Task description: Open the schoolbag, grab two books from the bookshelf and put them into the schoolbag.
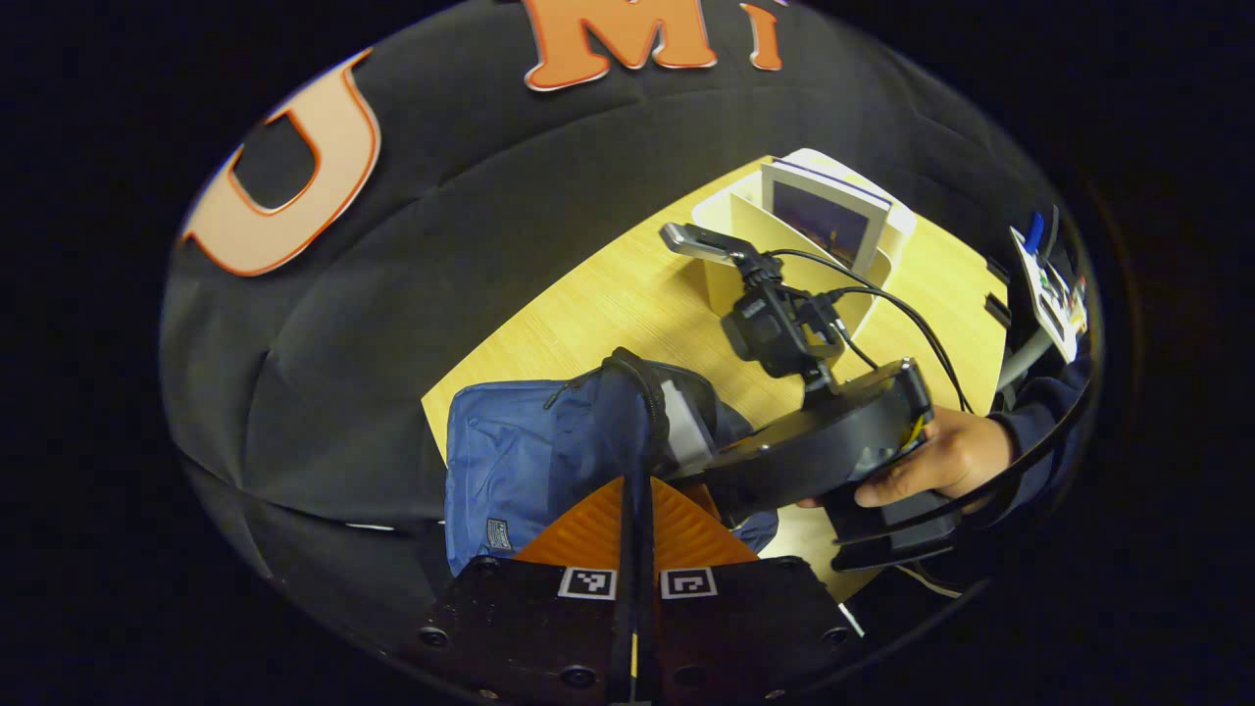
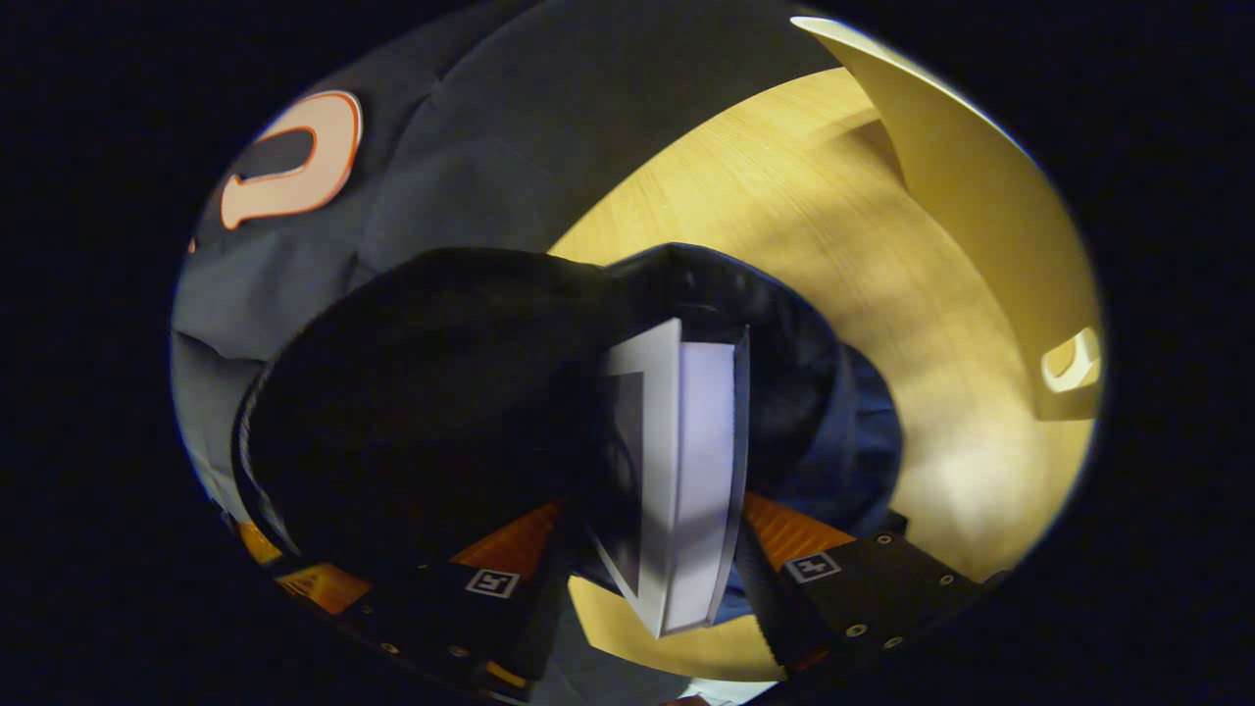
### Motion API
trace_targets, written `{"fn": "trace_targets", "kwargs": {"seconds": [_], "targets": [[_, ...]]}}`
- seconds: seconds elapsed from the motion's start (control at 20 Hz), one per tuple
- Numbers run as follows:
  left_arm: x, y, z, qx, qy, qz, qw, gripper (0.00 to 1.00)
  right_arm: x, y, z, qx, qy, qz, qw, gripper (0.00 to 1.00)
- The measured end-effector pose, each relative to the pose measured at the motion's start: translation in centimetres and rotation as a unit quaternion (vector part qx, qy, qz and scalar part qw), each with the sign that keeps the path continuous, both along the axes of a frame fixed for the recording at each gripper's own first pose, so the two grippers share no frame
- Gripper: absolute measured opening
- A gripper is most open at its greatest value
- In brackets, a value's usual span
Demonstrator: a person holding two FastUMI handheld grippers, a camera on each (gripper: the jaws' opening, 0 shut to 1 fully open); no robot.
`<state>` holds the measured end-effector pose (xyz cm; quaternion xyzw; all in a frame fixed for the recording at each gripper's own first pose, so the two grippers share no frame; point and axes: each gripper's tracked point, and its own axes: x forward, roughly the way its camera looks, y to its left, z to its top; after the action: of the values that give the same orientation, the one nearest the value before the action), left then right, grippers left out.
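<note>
The blue schoolbag [image 1: 525,456] lies on the wooden table [image 1: 627,294] with its mouth held up. My left gripper [image 1: 632,515] is shut on the dark rim of that opening. A hand [image 1: 946,461] holds my right gripper [image 1: 721,446], whose tips reach into the bag's mouth. In the right gripper view, my right gripper [image 2: 667,534] is shut on a white-edged book [image 2: 691,461], which stands upright and dips into the bag's dark interior [image 2: 431,392]. The cream bookshelf [image 1: 745,230] stands farther back with another book [image 1: 824,216] upright in it.
The bookshelf's side wall [image 2: 980,216] rises close on the right in the right gripper view, with bare table [image 2: 784,186] between it and the bag. The black booth cloth [image 1: 412,294] hangs just behind the table's edge. A sleeve [image 1: 1044,412] and cables [image 1: 902,314] trail behind the right gripper.
</note>
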<state>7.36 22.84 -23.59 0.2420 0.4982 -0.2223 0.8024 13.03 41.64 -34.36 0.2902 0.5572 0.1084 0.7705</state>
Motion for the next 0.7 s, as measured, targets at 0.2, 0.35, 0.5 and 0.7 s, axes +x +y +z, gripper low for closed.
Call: {"fn": "trace_targets", "kwargs": {"seconds": [0.2, 0.35, 0.5, 0.7], "targets": [[0.1, 0.4, 0.2, 0.007, -0.01, 0.008, 1.0, 0.02, -1.6, 0.5, -1.1, 0.007, 0.039, 0.039, 0.998, 0.95], [-1.0, -0.7, -0.2, -0.002, -0.001, -0.004, 1.0, 0.02, -2.1, 2.0, -1.8, 0.03, 0.041, 0.057, 0.997, 0.95], [-0.9, -0.9, -0.5, -0.002, 0.002, -0.001, 1.0, 0.02, -2.4, 2.2, -1.3, 0.044, 0.046, 0.075, 0.995, 0.95], [-0.1, 0.4, 0.5, -0.023, -0.003, 0.041, 0.999, 0.02, -2.2, -0.1, 0.3, 0.006, 0.024, 0.082, 0.996, 0.95]]}}
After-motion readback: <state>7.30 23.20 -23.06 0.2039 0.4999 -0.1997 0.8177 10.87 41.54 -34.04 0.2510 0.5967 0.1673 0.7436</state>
